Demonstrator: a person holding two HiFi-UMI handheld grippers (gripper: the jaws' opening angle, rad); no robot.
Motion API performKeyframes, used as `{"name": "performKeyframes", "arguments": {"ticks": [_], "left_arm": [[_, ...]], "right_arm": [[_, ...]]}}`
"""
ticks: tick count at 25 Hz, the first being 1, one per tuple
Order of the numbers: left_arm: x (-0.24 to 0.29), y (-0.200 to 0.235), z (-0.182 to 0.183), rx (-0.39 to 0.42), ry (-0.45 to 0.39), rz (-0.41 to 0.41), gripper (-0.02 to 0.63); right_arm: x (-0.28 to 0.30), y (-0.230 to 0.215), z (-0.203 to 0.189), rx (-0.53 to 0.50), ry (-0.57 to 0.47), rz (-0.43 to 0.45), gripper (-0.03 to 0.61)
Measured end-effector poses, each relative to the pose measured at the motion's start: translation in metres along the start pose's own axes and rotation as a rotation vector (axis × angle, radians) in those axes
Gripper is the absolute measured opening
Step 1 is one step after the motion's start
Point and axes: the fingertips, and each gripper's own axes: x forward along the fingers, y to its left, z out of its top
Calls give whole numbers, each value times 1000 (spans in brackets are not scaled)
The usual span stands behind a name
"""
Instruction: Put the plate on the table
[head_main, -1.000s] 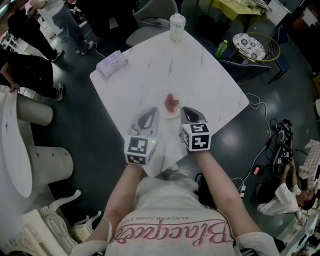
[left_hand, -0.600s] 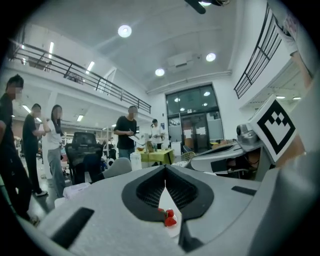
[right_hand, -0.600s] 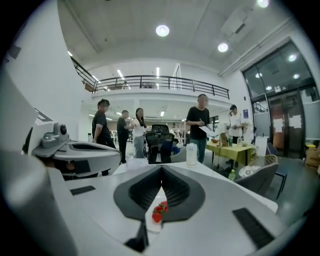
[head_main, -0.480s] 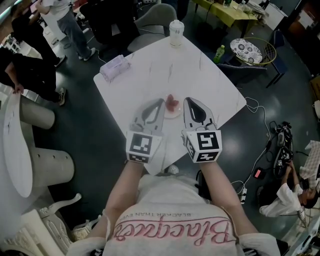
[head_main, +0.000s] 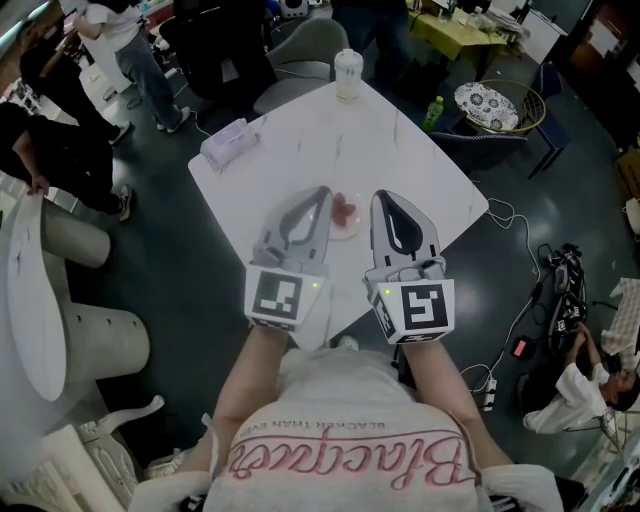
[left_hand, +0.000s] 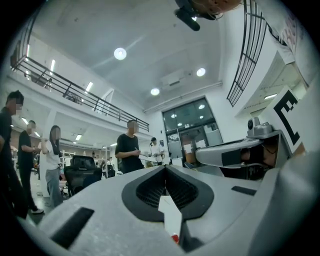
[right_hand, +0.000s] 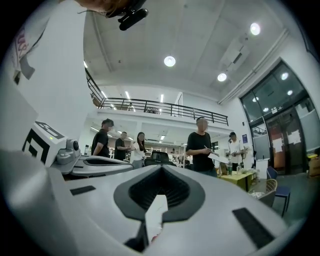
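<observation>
Left gripper (head_main: 320, 195) and right gripper (head_main: 386, 200) hover, fingers pressed together and empty; the plate (head_main: 350, 230) sits on the white surface (head_main: 300, 140) between their tips.

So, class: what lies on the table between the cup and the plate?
Nothing: the head view shows bare white table from the cup to the plate.

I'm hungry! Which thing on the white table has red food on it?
The small plate toward the near edge holds the red food; the cup and the pale packet at the far edges hold none.
</observation>
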Motion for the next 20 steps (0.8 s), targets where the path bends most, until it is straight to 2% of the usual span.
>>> {"name": "performKeyframes", "arguments": {"ticks": [11, 20], "left_arm": [[-8, -3, 13, -11, -31, 5, 6], [-13, -10, 16, -14, -43, -5, 6]], "right_arm": [[-14, 3, -2, 8, 3, -26, 4], [-19, 13, -4, -6, 14, -10, 4]]}}
